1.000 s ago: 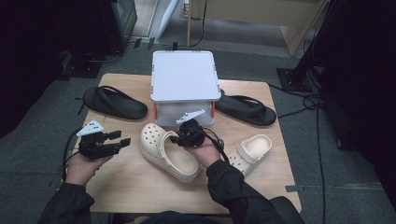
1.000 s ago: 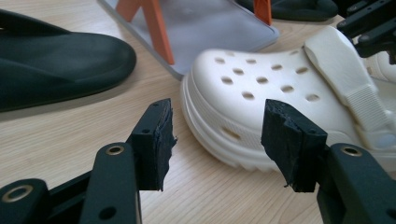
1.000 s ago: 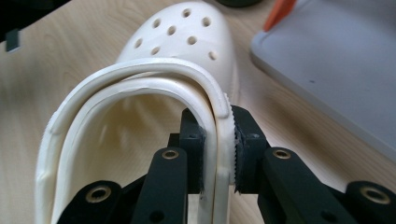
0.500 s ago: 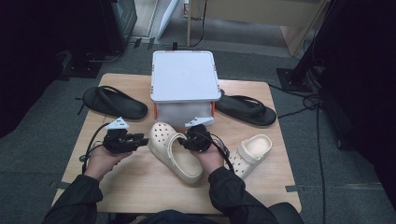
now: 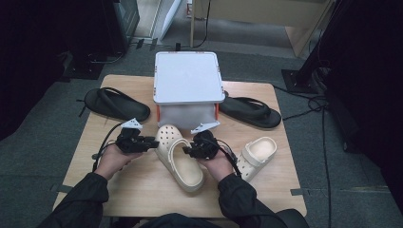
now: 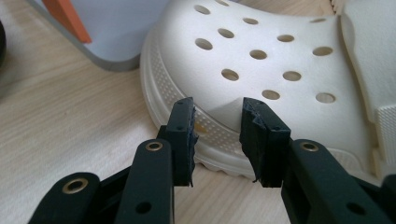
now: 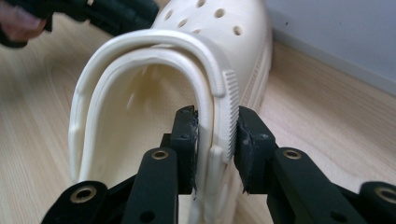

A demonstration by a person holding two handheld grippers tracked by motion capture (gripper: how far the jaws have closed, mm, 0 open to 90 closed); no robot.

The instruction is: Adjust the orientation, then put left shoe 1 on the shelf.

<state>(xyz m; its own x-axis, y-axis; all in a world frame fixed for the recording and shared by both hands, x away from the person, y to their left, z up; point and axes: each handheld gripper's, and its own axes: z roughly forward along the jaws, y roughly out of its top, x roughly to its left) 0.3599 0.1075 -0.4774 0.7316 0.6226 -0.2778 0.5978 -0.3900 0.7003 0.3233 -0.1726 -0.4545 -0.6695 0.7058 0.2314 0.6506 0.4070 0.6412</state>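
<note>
A cream clog (image 5: 179,156) with holes in its toe lies mid-table, toe towards the box. My left gripper (image 5: 154,142) comes at it from the left. In the left gripper view, that gripper (image 6: 217,112) has just been closing. Its pads pinch the toe (image 6: 261,60), and a fold of foam is raised between them. My right gripper (image 5: 186,152) is on the clog's right side. In the right gripper view, that gripper (image 7: 216,119) straddles the side wall and ribbed strap (image 7: 229,107). Its jaws have just been opening, but both pads still touch the foam.
A grey lidded box (image 5: 187,83) with orange latches stands just behind the clog. Black flip-flops lie to its left (image 5: 114,103) and right (image 5: 249,111). A second cream clog (image 5: 256,153) rests to the right of my right hand. Bare wooden table (image 5: 142,194) lies in front.
The left hand has swung in from the left and its jaws have closed on the clog's toe. The clog has shifted slightly to the right. The right hand has barely moved.
</note>
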